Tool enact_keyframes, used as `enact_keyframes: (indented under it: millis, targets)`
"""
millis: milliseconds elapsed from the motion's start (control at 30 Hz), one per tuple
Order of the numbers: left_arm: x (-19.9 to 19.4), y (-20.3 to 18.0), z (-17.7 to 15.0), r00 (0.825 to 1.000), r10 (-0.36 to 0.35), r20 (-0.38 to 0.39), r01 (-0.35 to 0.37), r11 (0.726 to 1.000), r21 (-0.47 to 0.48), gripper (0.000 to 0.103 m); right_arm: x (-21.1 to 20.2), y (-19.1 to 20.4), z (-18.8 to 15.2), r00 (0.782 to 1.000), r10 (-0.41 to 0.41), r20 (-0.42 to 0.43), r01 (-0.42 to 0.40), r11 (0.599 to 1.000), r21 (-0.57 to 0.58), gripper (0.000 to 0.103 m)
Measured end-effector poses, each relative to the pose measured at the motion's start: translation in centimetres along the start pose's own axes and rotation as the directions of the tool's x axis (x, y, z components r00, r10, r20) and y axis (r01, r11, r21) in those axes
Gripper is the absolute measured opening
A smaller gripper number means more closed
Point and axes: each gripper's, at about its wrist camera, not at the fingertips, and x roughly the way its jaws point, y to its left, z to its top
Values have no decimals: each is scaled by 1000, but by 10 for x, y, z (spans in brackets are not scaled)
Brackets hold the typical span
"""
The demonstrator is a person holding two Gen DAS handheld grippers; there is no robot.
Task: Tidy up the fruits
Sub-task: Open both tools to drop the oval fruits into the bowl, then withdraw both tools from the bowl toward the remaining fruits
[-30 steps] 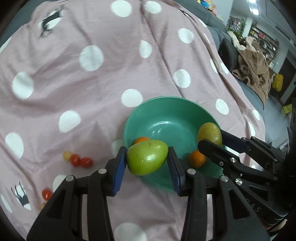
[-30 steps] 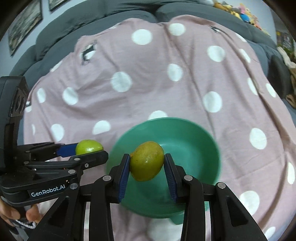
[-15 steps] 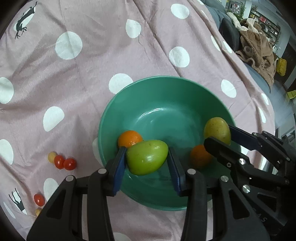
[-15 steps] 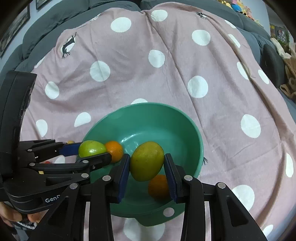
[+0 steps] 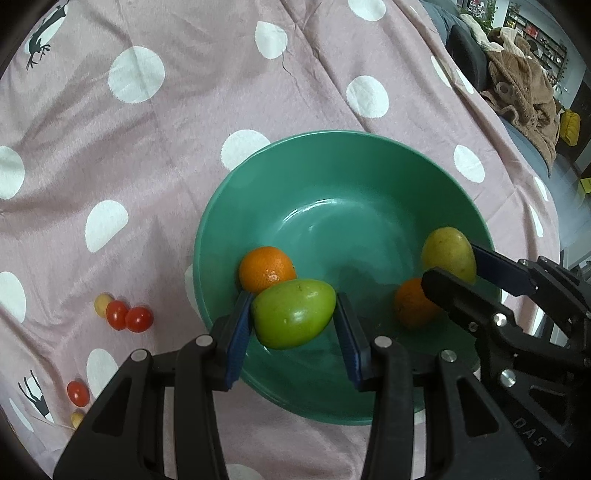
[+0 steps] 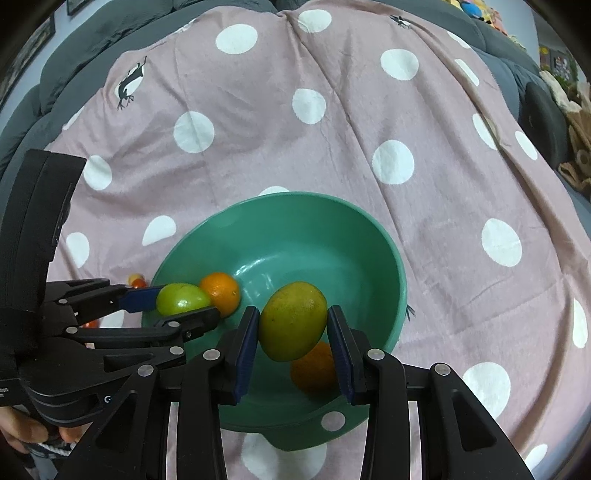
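A green bowl [image 5: 369, 177] [image 6: 303, 210] sits on the pink dotted cloth. Two oranges lie in it, one at the left [image 5: 266, 267] [image 6: 220, 291] and one at the right [image 5: 412, 304] [image 6: 314, 365]. My left gripper [image 5: 293, 321] [image 6: 177, 301] is shut on a green mango [image 5: 293, 313] [image 6: 181, 298] over the bowl's near left side. My right gripper [image 6: 292, 323] [image 5: 454, 264] is shut on a yellow-green mango [image 6: 292, 320] [image 5: 448, 253] over the bowl's right side.
Red and yellow cherry tomatoes [image 5: 127, 315] lie on the cloth left of the bowl, with more [image 5: 77, 393] nearer the lower left. A grey sofa [image 6: 110, 33] and a brown blanket [image 5: 524, 88] lie beyond the cloth.
Both grippers have moved forward and down over the bowl with their mangoes still held. The bowl now looks larger and closer in both views.
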Motion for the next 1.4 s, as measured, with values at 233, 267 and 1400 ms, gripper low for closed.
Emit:
enact_keyframes:
  millis: [233, 267, 1400]
  targets:
    - [-3, 0, 0, 1000, -1, 9, 1, 1000, -6, 55, -4, -3, 0, 1000, -9, 5, 9, 1000, 15, 40]
    - [-6, -1, 0, 1000, 3, 18, -3, 1000, -5, 58, -6, -4, 1, 1000, -12, 8, 12, 1000, 17, 41]
    - [-129, 122, -196, 976, 209, 65, -167, 902, -397, 90, -46, 137, -62, 949, 297, -102, -313, 926, -213, 44]
